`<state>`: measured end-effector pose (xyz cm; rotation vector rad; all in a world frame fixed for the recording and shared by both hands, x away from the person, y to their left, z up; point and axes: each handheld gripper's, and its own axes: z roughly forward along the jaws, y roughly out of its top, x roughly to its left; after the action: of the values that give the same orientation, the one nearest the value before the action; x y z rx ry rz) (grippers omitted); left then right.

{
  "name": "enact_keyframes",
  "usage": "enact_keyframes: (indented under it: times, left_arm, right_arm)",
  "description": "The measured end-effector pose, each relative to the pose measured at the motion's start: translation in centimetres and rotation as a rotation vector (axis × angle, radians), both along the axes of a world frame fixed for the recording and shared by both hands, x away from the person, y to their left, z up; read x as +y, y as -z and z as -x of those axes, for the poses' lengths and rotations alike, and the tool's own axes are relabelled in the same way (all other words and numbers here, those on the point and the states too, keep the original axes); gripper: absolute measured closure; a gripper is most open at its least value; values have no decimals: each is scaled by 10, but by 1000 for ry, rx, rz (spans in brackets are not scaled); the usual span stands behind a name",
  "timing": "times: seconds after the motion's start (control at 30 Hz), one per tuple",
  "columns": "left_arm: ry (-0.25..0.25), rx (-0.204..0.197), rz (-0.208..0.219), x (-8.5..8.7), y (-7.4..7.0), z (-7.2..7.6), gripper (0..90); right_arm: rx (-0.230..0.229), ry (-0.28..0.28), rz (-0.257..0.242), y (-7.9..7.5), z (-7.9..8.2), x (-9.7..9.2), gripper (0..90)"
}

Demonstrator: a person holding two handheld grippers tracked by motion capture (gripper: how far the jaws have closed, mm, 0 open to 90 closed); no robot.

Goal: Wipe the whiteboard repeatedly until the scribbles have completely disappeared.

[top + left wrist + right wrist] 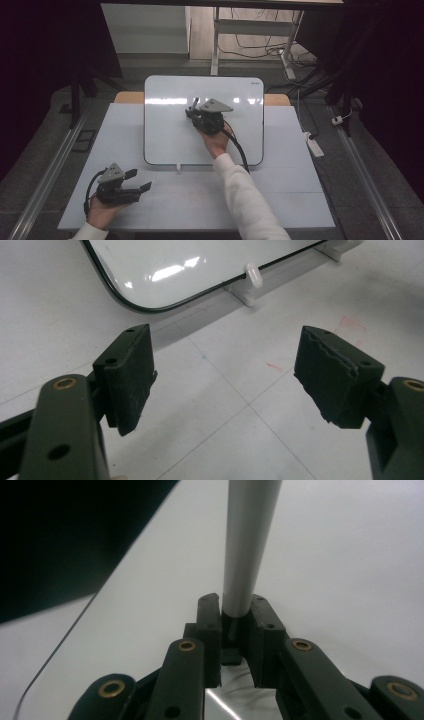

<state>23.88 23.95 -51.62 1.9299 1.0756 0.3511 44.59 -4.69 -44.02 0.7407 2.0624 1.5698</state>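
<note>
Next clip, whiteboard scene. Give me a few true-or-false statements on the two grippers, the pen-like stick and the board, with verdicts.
1. The right gripper is shut on a grey marker. True.
2. The left gripper holds the marker. False: its jaws stand wide apart with nothing between them.
3. The whiteboard bears writing. False: its surface shows blank.
4. The right gripper is over the whiteboard. True.
5. The left gripper is over the whiteboard. False: it sits over the table, near the board's corner.

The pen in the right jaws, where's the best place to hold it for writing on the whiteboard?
Low on the barrel, as now: the right gripper pinches the pen at its end, jaws on opposite sides of the round shaft. Come from the near edge of the whiteboard, pen pointing away.
</note>
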Motion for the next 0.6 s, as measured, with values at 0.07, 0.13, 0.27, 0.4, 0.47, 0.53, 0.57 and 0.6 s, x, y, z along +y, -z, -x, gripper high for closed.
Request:
enact_keyframes:
  times: [0.07, 0.13, 0.27, 0.4, 0.47, 0.53, 0.57, 0.6]
  left_arm:
    - [1, -1, 2, 0, 0, 0, 248]
    - [-1, -1, 4, 1, 0, 0, 249]
    - [-1, 1, 2, 0, 0, -1, 249]
    - [-2, -1, 6, 1, 0, 0, 250]
    - [2, 2, 5, 1, 0, -1, 250]
    - [3, 2, 3, 0, 0, -1, 250]
    - [3, 2, 4, 0, 0, 0, 250]
    - [3, 0, 4, 0, 0, 0, 250]
  right_arm:
    - [10, 14, -29, -1, -2, -2, 778]
    - [13, -49, 16, 4, 3, 7, 778]
    - [-4, -64, 40, 4, 3, 8, 778]
    - [9, -30, 9, 3, 2, 5, 778]
    - [7, -103, 68, 9, 9, 13, 778]
    - [-4, -103, 85, 10, 10, 11, 779]
    - [2, -74, 55, 8, 7, 7, 778]
    - [3, -39, 23, 6, 4, 2, 779]
